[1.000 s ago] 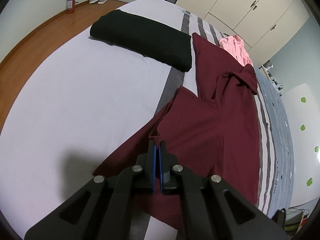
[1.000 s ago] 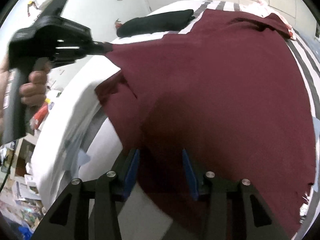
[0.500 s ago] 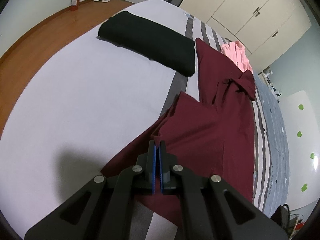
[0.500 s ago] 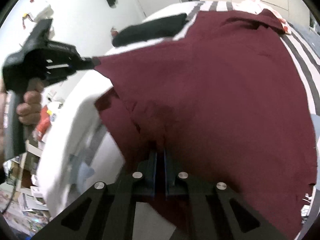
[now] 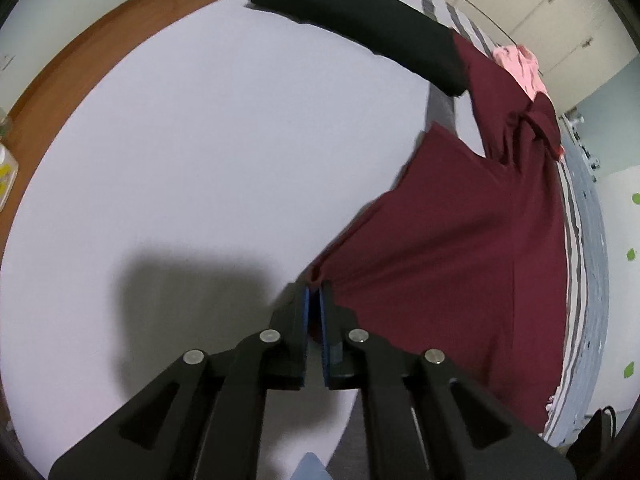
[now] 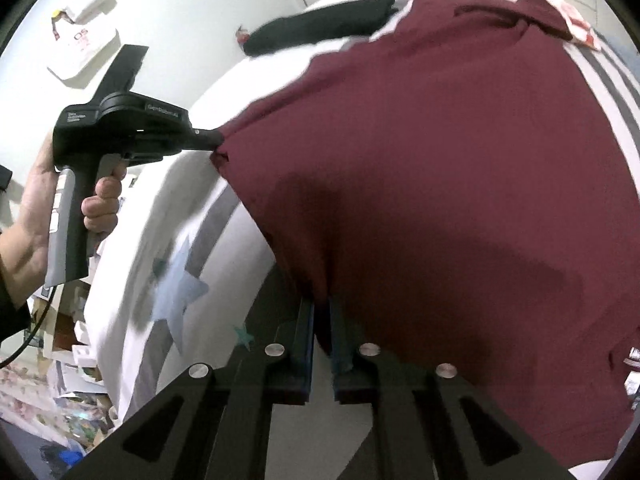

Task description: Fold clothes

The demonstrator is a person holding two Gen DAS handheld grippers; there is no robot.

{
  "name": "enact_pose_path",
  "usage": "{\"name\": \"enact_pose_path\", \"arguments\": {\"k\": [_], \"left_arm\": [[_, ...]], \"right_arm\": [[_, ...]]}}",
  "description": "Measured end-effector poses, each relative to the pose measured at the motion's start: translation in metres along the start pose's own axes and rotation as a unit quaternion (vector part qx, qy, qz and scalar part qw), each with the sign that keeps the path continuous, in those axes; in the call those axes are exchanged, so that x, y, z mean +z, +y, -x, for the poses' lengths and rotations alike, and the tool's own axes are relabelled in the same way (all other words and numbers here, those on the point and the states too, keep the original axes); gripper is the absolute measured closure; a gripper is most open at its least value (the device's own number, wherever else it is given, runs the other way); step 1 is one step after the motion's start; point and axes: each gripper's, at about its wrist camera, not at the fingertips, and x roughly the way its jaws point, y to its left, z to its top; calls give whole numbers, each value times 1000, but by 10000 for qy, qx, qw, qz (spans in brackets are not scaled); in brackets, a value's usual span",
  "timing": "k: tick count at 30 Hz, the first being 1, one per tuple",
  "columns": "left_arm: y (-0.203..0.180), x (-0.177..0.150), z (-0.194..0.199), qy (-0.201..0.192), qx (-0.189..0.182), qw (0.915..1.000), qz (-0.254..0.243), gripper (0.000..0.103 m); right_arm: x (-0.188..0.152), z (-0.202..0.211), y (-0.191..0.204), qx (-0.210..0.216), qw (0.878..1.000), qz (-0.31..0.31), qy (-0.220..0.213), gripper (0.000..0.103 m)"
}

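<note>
Maroon collared cotton shirt (image 5: 472, 240) lies spread over the white striped bed (image 5: 200, 140), its near hem lifted, pinched tight by left gripper (image 5: 315, 300) and right gripper (image 6: 321, 320) alike.

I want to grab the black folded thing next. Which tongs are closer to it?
Left, probably. The left tongs, shut on the maroon shirt, sit on the same side as the folded black garment. The right tongs grip the hem farther across.
</note>
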Motion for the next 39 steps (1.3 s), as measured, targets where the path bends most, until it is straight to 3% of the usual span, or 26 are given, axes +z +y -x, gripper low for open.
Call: {"name": "enact_pose_path", "arguments": {"k": [4, 6, 9, 11, 19, 25, 27, 30, 32, 34, 39], "left_arm": [[19, -7, 8, -95, 235, 9988, 408, 99], [23, -10, 18, -199, 76, 9982, 555, 99], [9, -14, 24, -243, -179, 9987, 407, 96], [-7, -18, 23, -251, -251, 9992, 187, 85], [-19, -7, -7, -210, 22, 9996, 187, 80], [-36, -5, -14, -120, 107, 9998, -119, 81], [-39, -5, -10, -149, 105, 9997, -174, 97], [-41, -5, -3, -208, 58, 9995, -221, 101], [-40, -4, 4, -261, 14, 9995, -184, 102], [-37, -3, 12, -325, -30, 9994, -110, 102], [-27, -4, 32, -409, -196, 9988, 160, 102]], "right_arm": [[-7, 5, -2, 74, 9999, 49, 63, 94], [-8, 13, -5, 102, 9999, 54, 45, 94], [-9, 28, -12, 103, 9999, 59, -30, 94], [-8, 34, -17, 46, 9999, 38, -108, 94], [0, 21, 5, -83, 9988, 393, -275, 70], [4, 6, 9, -204, 9987, 372, -292, 69], [6, 1, 9, -247, 9987, 342, -289, 69], [8, -6, 8, -311, 9987, 295, -284, 74], [9, -7, 6, -268, 9989, 251, -277, 90], [9, -4, 4, -173, 9993, 207, -269, 97], [11, 7, 6, 14, 9994, 174, -310, 98]]}}
